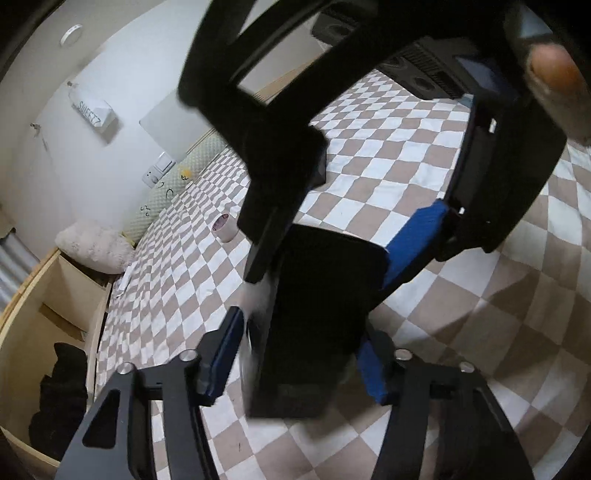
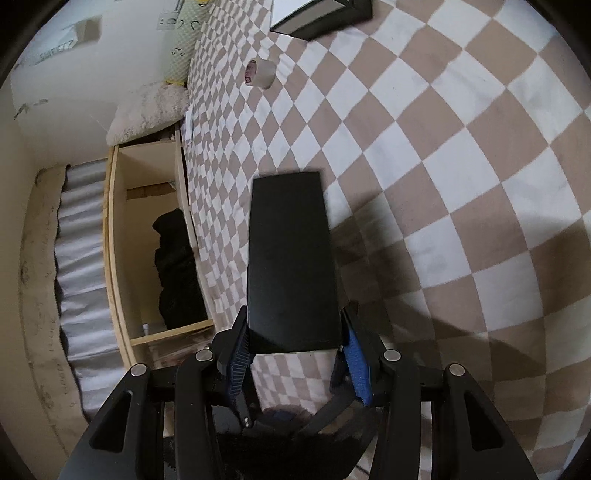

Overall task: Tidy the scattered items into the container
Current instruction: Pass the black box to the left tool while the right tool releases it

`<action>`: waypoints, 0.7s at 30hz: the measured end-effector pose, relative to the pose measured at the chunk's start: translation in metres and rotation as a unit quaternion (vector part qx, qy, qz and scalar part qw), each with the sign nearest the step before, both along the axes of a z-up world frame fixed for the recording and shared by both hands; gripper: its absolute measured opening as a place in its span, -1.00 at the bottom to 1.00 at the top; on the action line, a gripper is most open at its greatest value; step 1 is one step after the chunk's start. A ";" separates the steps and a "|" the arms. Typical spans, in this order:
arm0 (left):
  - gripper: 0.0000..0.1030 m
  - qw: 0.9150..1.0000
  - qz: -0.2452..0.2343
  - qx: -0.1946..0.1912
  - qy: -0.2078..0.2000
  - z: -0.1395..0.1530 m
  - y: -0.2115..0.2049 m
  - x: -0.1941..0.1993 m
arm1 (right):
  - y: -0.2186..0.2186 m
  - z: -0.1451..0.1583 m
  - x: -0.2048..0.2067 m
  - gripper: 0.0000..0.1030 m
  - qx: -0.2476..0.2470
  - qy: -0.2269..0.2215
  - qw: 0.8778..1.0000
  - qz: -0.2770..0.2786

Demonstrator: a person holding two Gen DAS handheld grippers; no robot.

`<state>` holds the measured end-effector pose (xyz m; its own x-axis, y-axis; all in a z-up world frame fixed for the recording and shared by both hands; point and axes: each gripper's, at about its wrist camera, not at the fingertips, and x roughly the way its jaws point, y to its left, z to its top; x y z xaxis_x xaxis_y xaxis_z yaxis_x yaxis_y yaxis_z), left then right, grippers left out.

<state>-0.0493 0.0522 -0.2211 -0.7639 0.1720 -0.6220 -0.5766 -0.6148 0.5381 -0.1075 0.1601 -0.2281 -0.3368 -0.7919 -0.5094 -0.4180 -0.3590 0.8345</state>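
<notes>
**Operator:** I have the right gripper [image 2: 293, 356] clenched on the near end of a flat black box [image 2: 291, 258]. The box projects forward along the fingers, above the checkered bedspread [image 2: 461, 166]. The left gripper [image 1: 295, 362] has that box standing between its blue pads [image 1: 225, 347]. I judge contact on the right-hand pad; at the left-hand pad the blur prevents a ruling. I therefore cannot tell whether the left gripper is clamped or merely straddling.

**Supervisor:** Location of the container?

**Operator:** A black tray [image 2: 325, 14] lies far ahead of the right gripper, at the top of its view. I take that as the container but cannot confirm it. A roll of tape [image 2: 260, 74] lies ahead and slightly left, near that tray, not yet collected.

**Supervisor:** Failure modes?

**Operator:** First: the right grip holds only the box's end. The long overhang gives leverage, so a quick swing could pivot it out of the pads. Second: if both grippers clamp and move apart or twist, the box may slip or jam. Third: the two grippers are crowded together and could collide.

**Supervisor:** View differences?

**Operator:** Only the left view shows the right gripper's body crossing overhead. Only the right view shows the box's full length and the tray. Both show the wooden shelf [image 2: 147, 240] to the left.
</notes>
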 end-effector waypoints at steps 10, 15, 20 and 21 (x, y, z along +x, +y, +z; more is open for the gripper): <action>0.02 0.999 -0.003 0.021 -0.031 0.006 0.001 -0.004 | 0.022 0.010 0.005 0.14 0.008 -0.023 1.000 0.008; -0.01 0.994 0.035 0.076 -0.069 0.015 -0.012 -0.020 | 0.045 0.027 0.002 0.17 0.055 0.004 0.998 0.011; -0.04 0.978 0.082 0.148 -0.118 0.023 -0.030 -0.040 | 0.062 0.042 -0.016 0.17 0.131 0.049 0.990 0.015; -0.06 0.973 0.094 0.165 -0.129 0.025 -0.035 -0.044 | 0.063 0.045 -0.021 0.17 0.152 0.061 0.986 0.016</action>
